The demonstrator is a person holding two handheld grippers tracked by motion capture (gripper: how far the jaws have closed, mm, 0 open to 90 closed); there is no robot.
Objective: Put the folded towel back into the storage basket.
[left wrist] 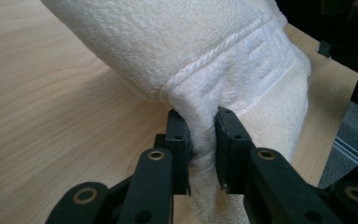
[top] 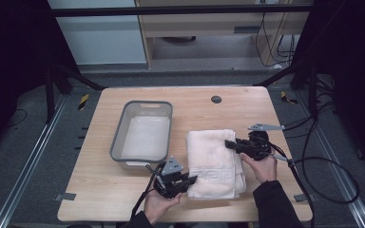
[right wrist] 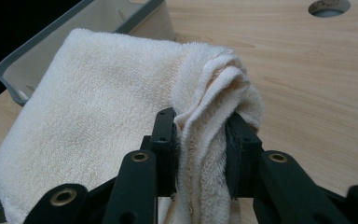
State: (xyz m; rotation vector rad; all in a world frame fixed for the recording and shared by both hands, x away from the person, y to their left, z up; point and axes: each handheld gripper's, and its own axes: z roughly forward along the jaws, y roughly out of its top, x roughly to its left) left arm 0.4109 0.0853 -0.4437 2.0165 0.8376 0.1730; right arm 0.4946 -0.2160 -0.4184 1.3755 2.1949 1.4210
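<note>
Cream terry towel (top: pixel 215 163), folded, lies on the pale wooden worktop (top: pixel 247 107) just right of a grey plastic tub (top: pixel 142 135). Left hand-held gripper (top: pixel 191 179) pinches its near corner; right hand-held gripper (top: pixel 228 143) clamps its bunched right edge.

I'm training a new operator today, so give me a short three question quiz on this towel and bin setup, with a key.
1. True or false: the left gripper has its fingers closed on the white towel.
2. Where is the grey bin relative to the towel in the high view: A) left of it, B) right of it, C) under it?
3. Fill in: the right gripper pinches the towel's folded ____.

Key:
1. True
2. A
3. Edge
</note>
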